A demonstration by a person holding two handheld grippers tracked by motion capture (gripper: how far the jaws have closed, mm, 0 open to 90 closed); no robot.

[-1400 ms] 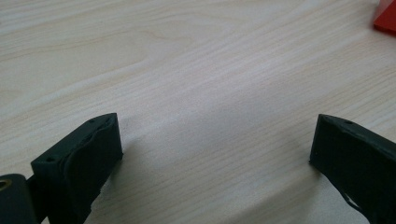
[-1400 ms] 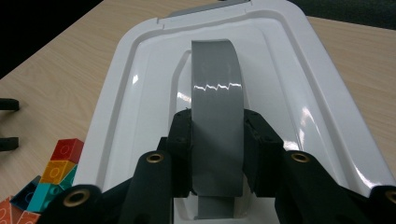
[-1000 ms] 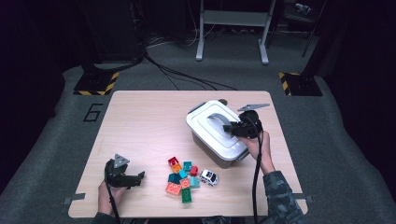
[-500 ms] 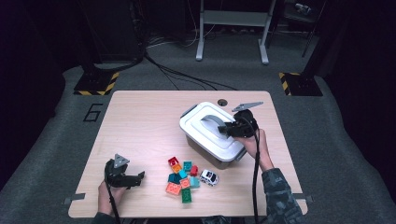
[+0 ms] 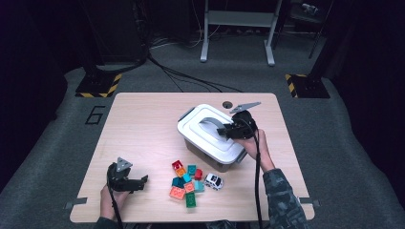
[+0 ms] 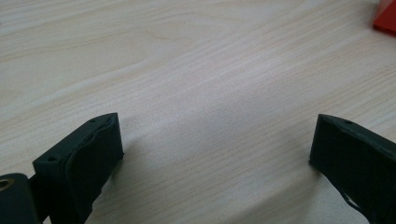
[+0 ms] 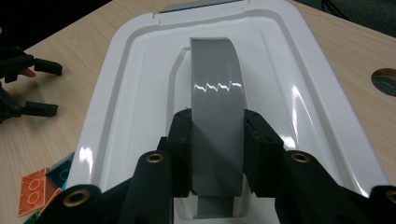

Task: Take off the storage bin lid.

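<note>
The white plastic storage box (image 5: pixel 210 138) has shifted slightly leftward on the pale wooden table (image 5: pixel 143 124) since a second ago. The right gripper (image 7: pixel 217 154) clamps its grey arched handle (image 7: pixel 215 93). The left gripper (image 6: pixel 215 144) rests wide open, unmoved.

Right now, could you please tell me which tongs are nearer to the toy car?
Right. The right tongs grip the box's grey handle just beyond the toy car; the left tongs rest farther off, past the bricks.

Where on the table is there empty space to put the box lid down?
The widest bare wood is the far left of the table, between the white box and the left edge. It is crowded in front of the box, where the blocks and toy car lie.
</note>
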